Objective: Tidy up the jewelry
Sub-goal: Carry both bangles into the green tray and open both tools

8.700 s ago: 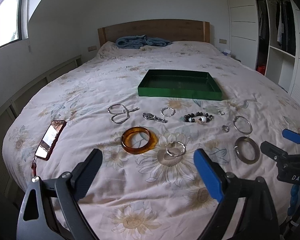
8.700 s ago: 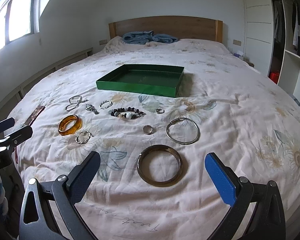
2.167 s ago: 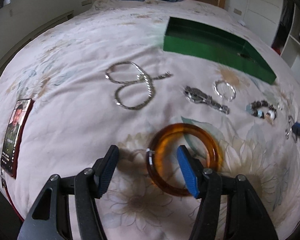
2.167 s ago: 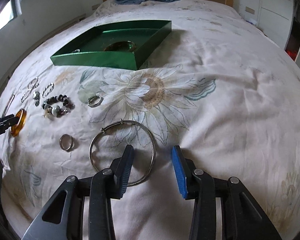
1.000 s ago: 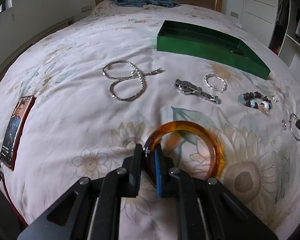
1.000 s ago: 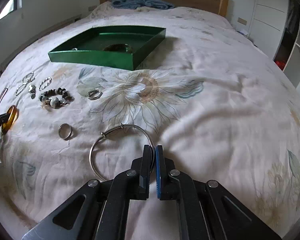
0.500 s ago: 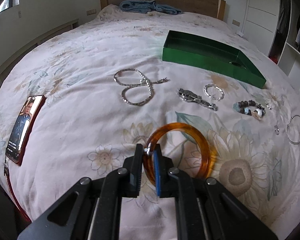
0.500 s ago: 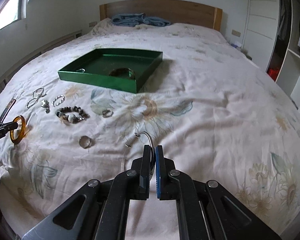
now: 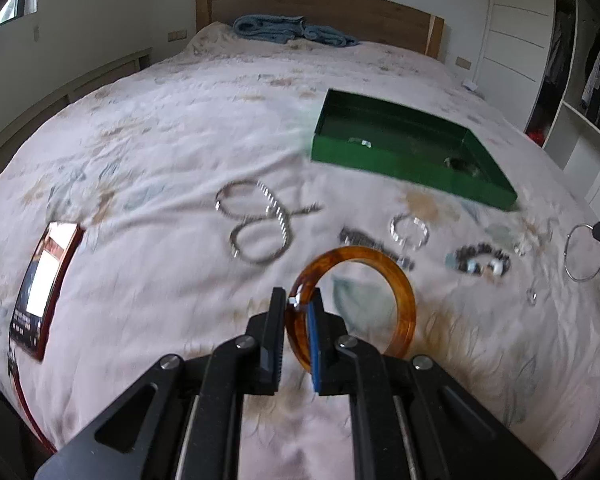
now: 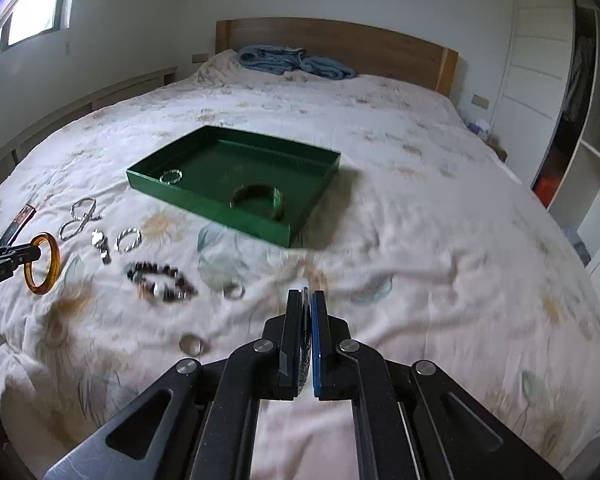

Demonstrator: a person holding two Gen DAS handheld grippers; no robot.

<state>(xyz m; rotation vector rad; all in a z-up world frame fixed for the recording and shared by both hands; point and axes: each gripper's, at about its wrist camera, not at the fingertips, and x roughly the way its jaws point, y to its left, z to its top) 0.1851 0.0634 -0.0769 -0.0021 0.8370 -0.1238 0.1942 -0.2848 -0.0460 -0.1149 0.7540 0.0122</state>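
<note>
Your left gripper (image 9: 297, 310) pinches the stiff, smooth amber bangle (image 9: 354, 304) by its rim; your right gripper (image 10: 307, 330) is closed on the thin wire bangle (image 9: 583, 253), light and springy.

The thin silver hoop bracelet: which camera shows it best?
The left wrist view: the thin silver hoop hangs as a full open circle from the right tongs at the picture's edge. In the right wrist view it is edge-on, a sliver between the shut tongs.
</note>
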